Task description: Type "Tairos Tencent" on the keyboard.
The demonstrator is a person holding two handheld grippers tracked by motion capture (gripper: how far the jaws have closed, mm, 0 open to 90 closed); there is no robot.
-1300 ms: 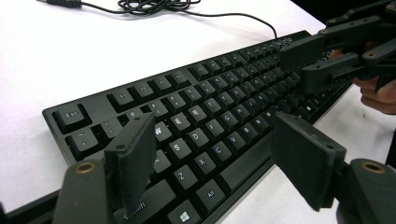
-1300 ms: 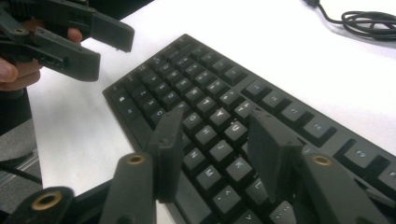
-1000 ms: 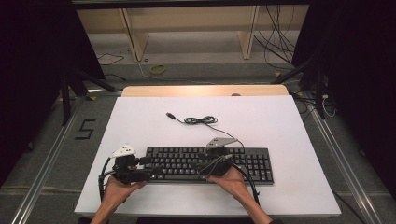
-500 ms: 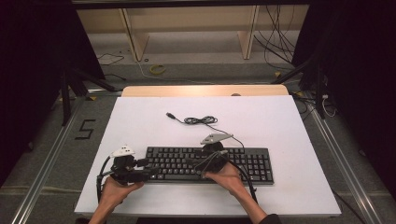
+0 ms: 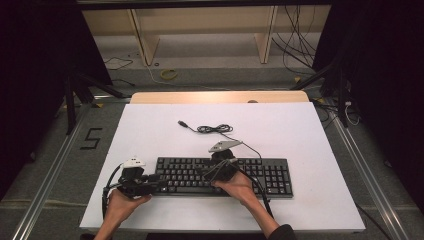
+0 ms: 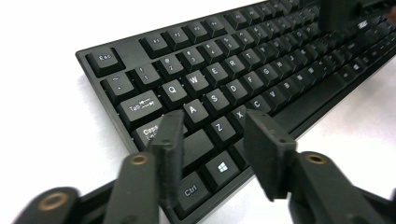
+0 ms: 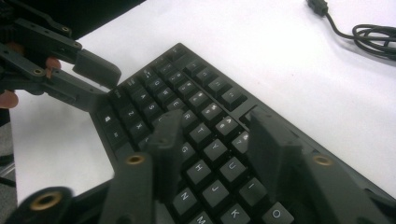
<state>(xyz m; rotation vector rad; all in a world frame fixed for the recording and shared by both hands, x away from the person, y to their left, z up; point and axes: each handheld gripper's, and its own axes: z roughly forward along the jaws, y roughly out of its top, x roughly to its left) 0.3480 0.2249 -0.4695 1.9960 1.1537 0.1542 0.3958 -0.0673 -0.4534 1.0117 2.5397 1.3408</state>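
- Lying flat on the white table (image 5: 310,135), near its front edge, a black keyboard (image 5: 270,175) runs lengthwise from left to right across the high view.
- Its cable (image 5: 215,129) trails from the back edge to a loose coil and a free plug farther back on the table.
- The left gripper (image 6: 212,140) sits at the keyboard's left end, low over the corner with the Ctrl and Windows keys; its jaws have just been closing and stand partly apart, gripping nothing, with only keys seen in the gap.
- The right gripper (image 7: 215,135) hovers over the middle letter keys, around G, H and Y; its jaws have just been closing too, and stand apart with nothing clamped.
- A hand (image 5: 122,207) holds each gripper from the near side.
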